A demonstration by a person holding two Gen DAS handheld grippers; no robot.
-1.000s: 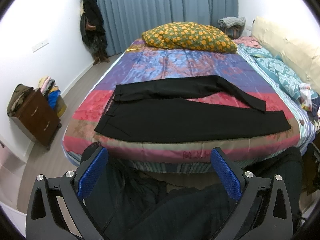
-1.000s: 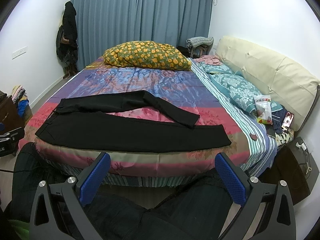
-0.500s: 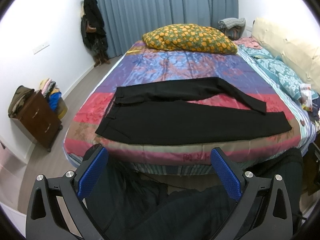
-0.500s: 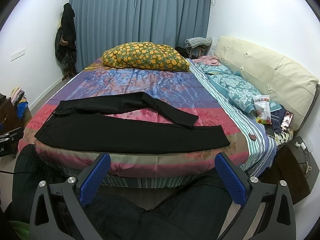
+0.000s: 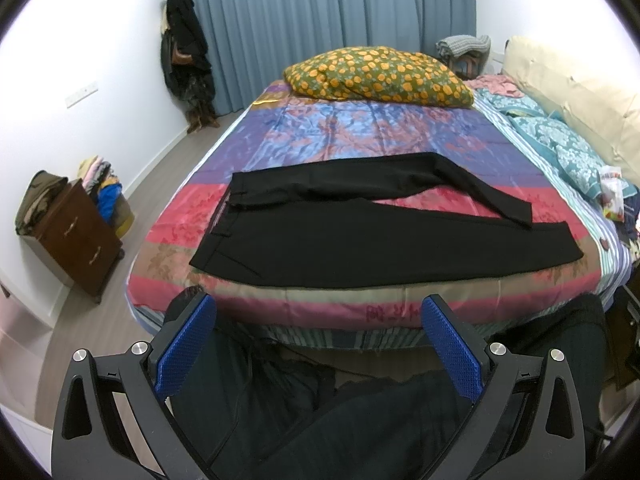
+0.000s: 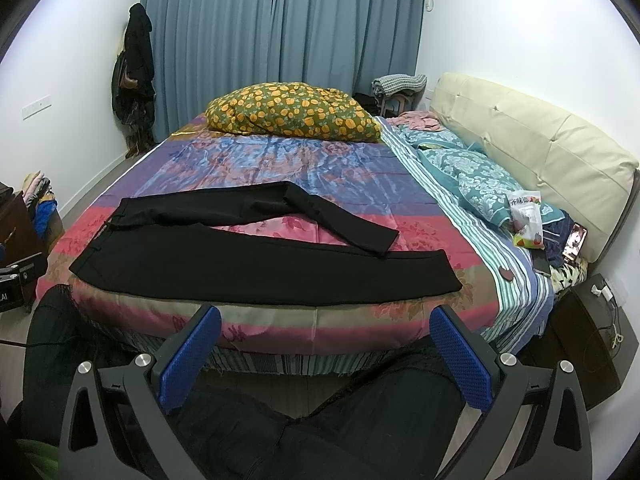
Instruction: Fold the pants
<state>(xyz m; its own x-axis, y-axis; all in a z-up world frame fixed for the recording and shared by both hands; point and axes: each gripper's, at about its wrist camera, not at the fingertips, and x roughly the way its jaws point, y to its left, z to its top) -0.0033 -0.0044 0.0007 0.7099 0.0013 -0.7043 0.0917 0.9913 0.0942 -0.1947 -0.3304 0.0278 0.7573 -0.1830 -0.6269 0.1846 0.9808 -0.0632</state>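
Note:
Black pants (image 5: 372, 240) lie flat across the near part of the bed (image 5: 360, 132), waistband at the left, legs running right. The near leg is straight; the far leg bends and crosses onto it near the hems. The pants also show in the right wrist view (image 6: 280, 264). My left gripper (image 5: 318, 320) is open and empty, held off the bed's near edge, short of the pants. My right gripper (image 6: 324, 328) is open and empty, also in front of the bed edge.
A yellow-flowered pillow (image 5: 380, 74) lies at the far end of the bed. Teal bedding (image 6: 476, 180), a snack bag (image 6: 528, 218) and a cream headboard (image 6: 532, 152) are on the right. A brown dresser (image 5: 76, 236) stands left. A dark nightstand (image 6: 592, 332) stands right.
Both grippers have risen and tilted slightly, so the bed sits a little lower in each view. The pants have not moved.

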